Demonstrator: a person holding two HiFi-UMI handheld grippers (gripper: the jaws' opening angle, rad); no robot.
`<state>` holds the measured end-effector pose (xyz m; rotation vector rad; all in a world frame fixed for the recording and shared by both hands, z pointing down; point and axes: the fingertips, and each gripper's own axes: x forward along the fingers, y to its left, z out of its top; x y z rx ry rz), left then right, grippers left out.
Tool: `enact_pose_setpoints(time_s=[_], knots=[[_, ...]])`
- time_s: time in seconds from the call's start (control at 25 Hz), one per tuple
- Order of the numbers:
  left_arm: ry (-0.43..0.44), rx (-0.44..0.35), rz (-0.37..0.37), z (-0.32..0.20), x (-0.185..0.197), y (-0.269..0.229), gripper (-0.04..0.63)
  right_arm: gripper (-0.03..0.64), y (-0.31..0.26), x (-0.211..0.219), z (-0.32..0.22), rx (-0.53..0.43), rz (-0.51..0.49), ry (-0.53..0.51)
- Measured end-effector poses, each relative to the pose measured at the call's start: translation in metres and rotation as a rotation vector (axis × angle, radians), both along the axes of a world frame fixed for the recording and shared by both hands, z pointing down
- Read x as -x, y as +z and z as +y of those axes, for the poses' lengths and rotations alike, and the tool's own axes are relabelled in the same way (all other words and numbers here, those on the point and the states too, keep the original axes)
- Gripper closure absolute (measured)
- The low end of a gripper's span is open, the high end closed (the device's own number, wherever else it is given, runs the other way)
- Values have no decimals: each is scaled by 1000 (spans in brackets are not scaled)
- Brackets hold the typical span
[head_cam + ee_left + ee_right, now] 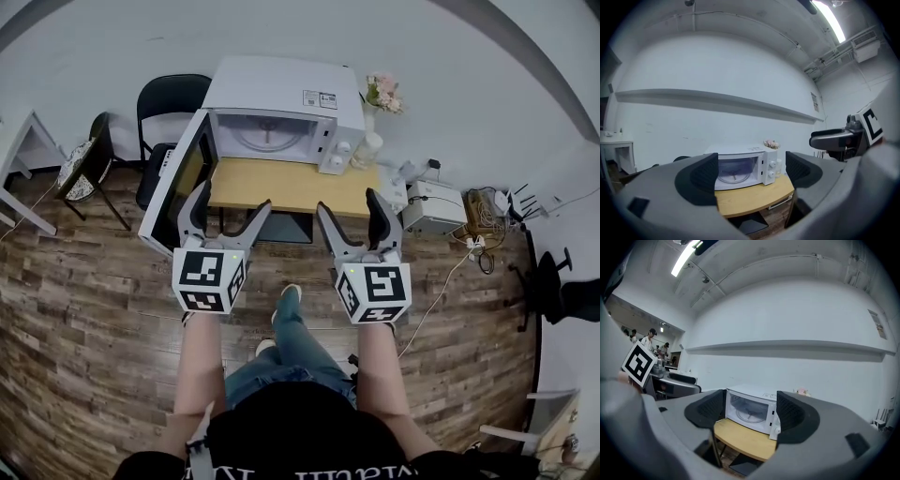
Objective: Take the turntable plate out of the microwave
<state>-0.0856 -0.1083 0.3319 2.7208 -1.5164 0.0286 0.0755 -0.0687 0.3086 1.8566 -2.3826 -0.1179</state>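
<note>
A white microwave (286, 94) stands at the back of a small wooden table (291, 186), its door (173, 183) swung open to the left. Inside lies the round glass turntable plate (270, 137), also seen in the left gripper view (733, 176) and the right gripper view (751, 416). My left gripper (231, 212) and right gripper (354, 211) hover side by side before the table's front edge, well short of the cavity. Both stand open and hold nothing.
A black chair (169, 103) and a cushioned chair (84, 164) stand left of the microwave. Flowers (382, 92) and a white bottle (370, 145) sit to its right. A white box (433, 206) and cables (478, 230) lie on the wooden floor at right.
</note>
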Motion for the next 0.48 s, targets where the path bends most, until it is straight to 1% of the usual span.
enact_pose_setpoints(time_s=[0.12, 0.2, 0.28, 0.36, 0.48], knots=[[-37, 26, 19, -18, 3, 7, 140, 250, 6, 5, -19, 12, -12, -28], [-63, 39, 33, -30, 4, 11, 140, 250, 14, 6, -32, 50, -37, -44], [-61, 59, 38, -43, 0, 16, 148, 250, 20, 6, -46, 80, -71, -66], [-55, 84, 40, -56, -5, 24, 170, 250, 25, 7, -59, 83, -98, -91], [-56, 123, 40, -78, -12, 37, 170, 250, 39, 7, -83, 98, -115, -109]])
